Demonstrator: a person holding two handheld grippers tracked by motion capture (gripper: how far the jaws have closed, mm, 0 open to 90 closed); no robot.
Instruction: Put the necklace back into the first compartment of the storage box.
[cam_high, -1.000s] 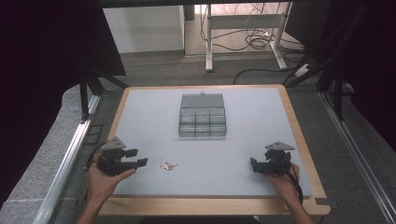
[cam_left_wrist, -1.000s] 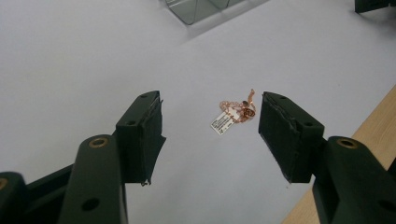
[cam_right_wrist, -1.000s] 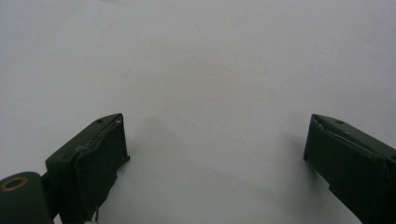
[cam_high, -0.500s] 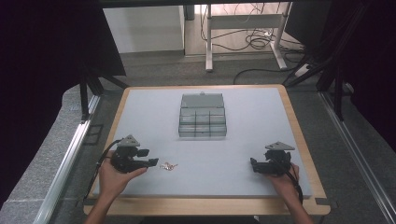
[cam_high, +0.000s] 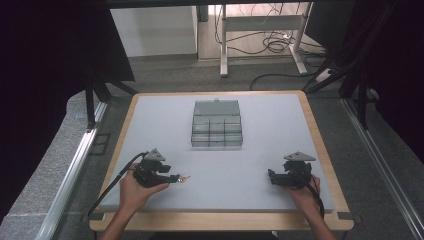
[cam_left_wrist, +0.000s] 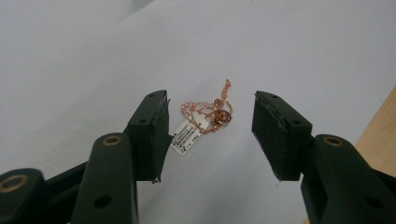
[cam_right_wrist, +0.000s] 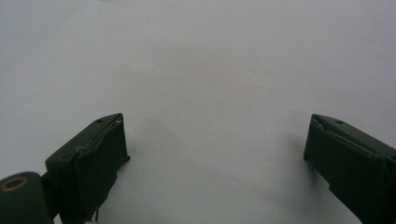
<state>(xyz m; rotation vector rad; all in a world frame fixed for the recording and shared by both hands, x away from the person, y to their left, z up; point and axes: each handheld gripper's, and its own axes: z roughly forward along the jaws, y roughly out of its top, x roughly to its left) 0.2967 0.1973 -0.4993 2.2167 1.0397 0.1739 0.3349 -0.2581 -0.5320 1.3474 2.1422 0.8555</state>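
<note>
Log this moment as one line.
left gripper: open, jaws astride chain | right gripper: open, over bare mat | box: untouched

You're working in a lab-style recording setup: a grey-topped bench (cam_high: 280, 125) with a wooden rim stands on speckled grey floor (cam_high: 45, 185), black curtains (cam_high: 45, 60) hang at both sides, loose cables (cam_high: 272, 45) trail under a metal-legged desk frame (cam_high: 260, 22) behind, and aluminium rails (cam_high: 70, 180) flank you.
</note>
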